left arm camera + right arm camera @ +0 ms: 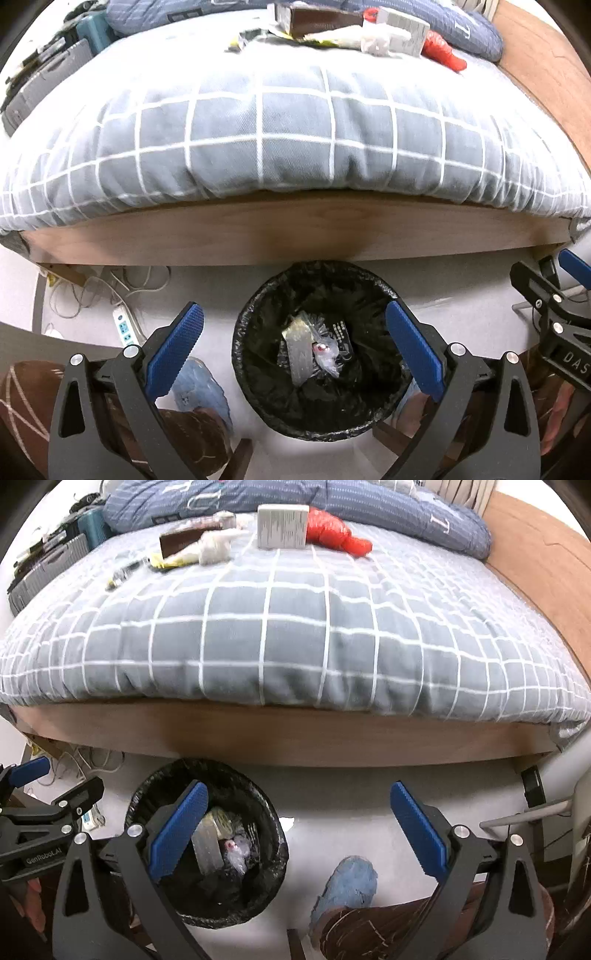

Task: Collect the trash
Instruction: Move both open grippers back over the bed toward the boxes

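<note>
A black-lined trash bin (258,354) stands on the floor at the foot of the bed; it also shows in the right wrist view (266,849). Inside lie a clear wrapper (327,356) and a silver packet (297,347). My left gripper (295,347) is open and empty, held above the bin. My right gripper (299,830) is open and empty, over the floor right of the bin. Trash lies at the far end of the bed: a red plastic bag (338,535), a grey box (282,526), white crumpled paper (218,546), a brown carton (179,541) and a yellow wrapper (166,561).
The bed has a grey checked duvet (295,638) and a wooden frame (295,734). A blue pillow (406,513) lies at the head. A power strip (123,326) and cables lie on the floor at left. The person's slippered feet (349,882) stand by the bin.
</note>
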`<move>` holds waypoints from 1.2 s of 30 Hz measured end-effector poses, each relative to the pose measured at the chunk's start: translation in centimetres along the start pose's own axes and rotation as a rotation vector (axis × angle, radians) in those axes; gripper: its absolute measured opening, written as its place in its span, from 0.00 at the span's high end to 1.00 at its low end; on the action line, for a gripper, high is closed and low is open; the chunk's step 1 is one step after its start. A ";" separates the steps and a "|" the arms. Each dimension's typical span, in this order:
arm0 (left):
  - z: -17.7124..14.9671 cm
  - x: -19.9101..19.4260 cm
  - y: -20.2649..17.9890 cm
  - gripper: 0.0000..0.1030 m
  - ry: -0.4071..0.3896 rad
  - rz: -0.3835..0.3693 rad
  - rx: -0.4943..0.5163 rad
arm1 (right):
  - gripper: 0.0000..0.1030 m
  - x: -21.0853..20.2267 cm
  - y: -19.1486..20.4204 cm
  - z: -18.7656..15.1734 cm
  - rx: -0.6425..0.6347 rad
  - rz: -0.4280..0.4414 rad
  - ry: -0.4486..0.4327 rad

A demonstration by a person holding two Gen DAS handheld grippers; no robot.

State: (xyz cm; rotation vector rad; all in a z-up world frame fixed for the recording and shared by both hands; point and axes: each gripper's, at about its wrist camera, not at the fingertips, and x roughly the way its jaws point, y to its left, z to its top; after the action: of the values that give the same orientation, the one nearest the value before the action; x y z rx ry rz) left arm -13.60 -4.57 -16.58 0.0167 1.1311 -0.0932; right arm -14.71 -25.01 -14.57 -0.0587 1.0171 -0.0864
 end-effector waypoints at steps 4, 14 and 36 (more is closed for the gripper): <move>0.6 -1.5 0.4 0.06 -0.027 -0.001 -0.013 | 0.08 -1.4 0.2 0.6 0.003 0.005 -0.033; 4.0 -4.8 1.4 0.06 -0.093 0.006 -0.035 | 0.08 -3.8 0.3 4.4 0.006 0.024 -0.127; 20.4 -4.9 0.5 0.06 -0.210 -0.001 -0.064 | 0.08 -1.2 -1.0 18.4 -0.008 0.012 -0.233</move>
State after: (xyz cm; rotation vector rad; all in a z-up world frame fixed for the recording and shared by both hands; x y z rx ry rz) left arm 2.78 -4.95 -3.44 -0.0498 0.9232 -0.0577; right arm 0.30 -25.75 -3.79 -0.0683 0.7851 -0.0630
